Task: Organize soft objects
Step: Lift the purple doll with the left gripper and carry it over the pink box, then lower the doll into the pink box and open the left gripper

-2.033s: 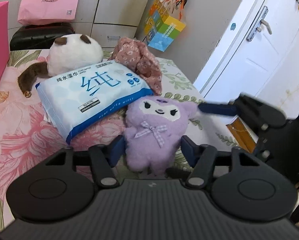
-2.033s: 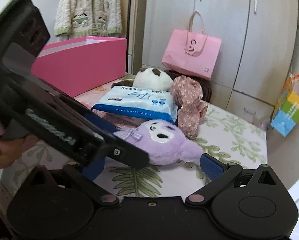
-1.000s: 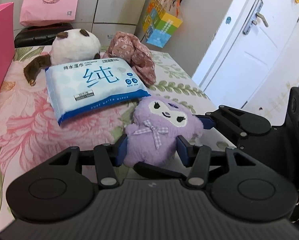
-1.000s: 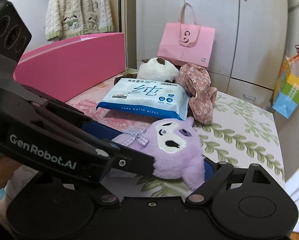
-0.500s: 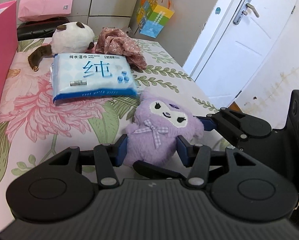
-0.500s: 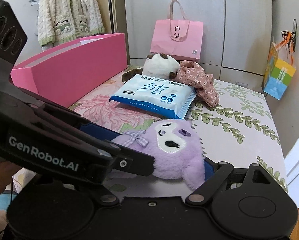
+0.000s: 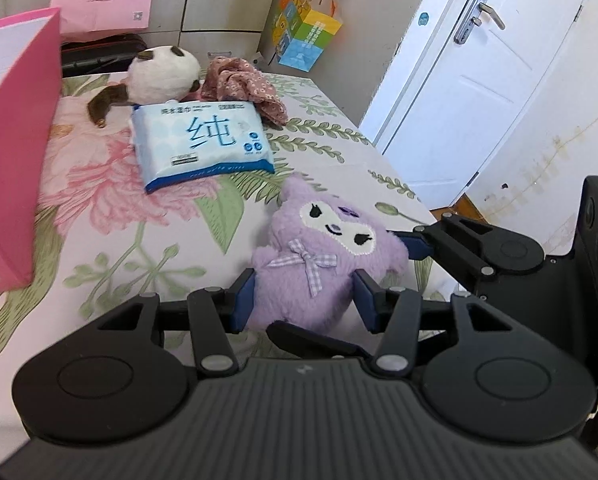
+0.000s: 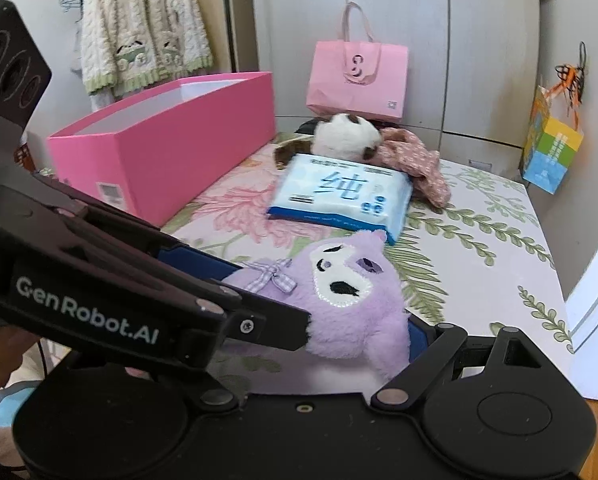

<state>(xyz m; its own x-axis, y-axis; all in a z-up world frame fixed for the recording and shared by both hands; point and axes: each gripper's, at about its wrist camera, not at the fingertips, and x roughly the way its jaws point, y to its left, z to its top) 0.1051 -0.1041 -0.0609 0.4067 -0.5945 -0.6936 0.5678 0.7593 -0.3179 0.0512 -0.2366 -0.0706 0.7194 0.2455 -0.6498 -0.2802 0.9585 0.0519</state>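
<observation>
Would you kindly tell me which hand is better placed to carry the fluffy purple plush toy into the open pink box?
Left, probably. The left gripper clamps the fluffy purple plush toy squarely across its body, and the open pink box lies on its side; the right gripper is farther off.

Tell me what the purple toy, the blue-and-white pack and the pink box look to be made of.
Purple toy: plush fabric, fuzzy matte pile, stitched white face and a gingham cloth bow. Blue-and-white pack: thin plastic film, glossy, wrinkled and sagging over soft contents. Pink box: likely stiff paperboard, smooth matte pink outside, white inside, with crisp straight edges.
</observation>
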